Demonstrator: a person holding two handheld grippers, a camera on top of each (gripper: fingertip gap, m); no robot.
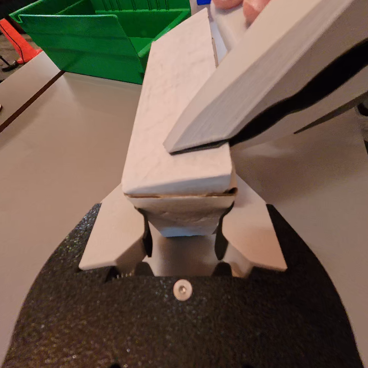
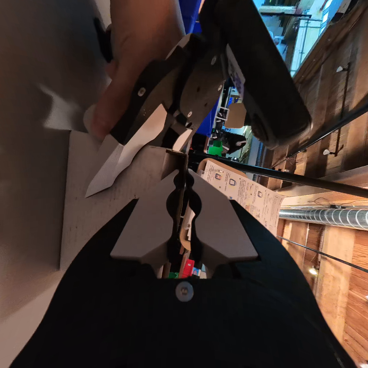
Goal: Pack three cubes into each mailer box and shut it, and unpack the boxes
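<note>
Above grey table (image 1: 59, 139), mailer box (image 1: 175, 119) points away lengthwise.

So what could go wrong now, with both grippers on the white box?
1. The left gripper holds the white box only at its near end, above the table; it could tip out.
2. The right gripper pinches a thin flap; pulling may tear it.

mailer box (image 1: 175, 123) | white cardboard, long and narrow, creased skin | lid down, thin gap at the near end seam | raised off the table, running from 6 toward 12 o'clock | far end near 1 o'clock
</note>
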